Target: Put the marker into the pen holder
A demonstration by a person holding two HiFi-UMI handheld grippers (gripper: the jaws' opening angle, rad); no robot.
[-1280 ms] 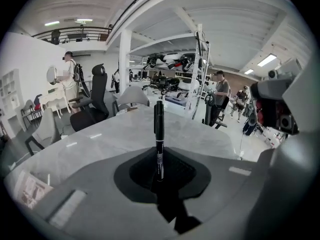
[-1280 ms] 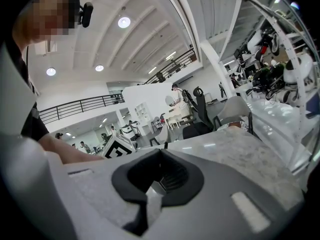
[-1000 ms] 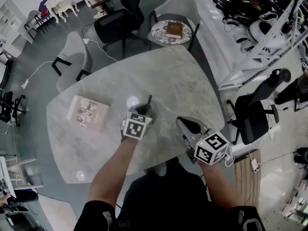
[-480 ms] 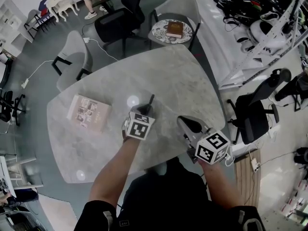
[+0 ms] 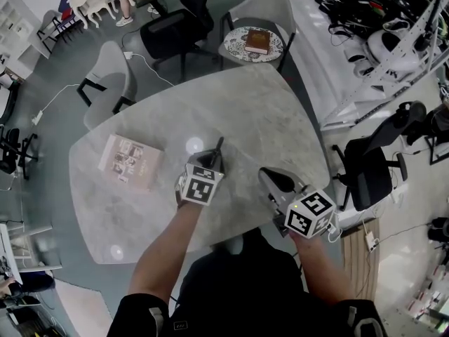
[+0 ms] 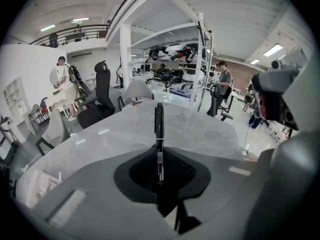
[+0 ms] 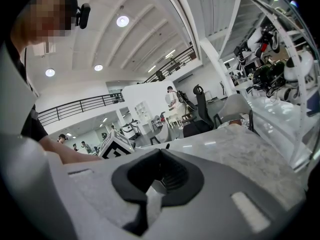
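A black marker (image 5: 218,149) sticks out forward from my left gripper (image 5: 210,162), which is shut on it over the middle of the grey marble table (image 5: 259,111). In the left gripper view the marker (image 6: 159,134) stands upright between the dark pads, its cap end pointing away over the tabletop, with the left gripper (image 6: 159,176) closed round its lower barrel. My right gripper (image 5: 276,182) hovers near the table's front right edge; in its own view the right gripper (image 7: 159,173) is shut with nothing between the pads. No pen holder shows in any view.
A pale book (image 5: 129,162) lies on the table's left part. Grey chairs (image 5: 112,83) stand behind the table, and a round side table with a brown book (image 5: 256,41) is at the back. A black office chair (image 5: 370,170) and shelving (image 5: 379,41) stand on the right.
My left gripper has drifted slightly to the right with the marker still in it. The right gripper has barely moved.
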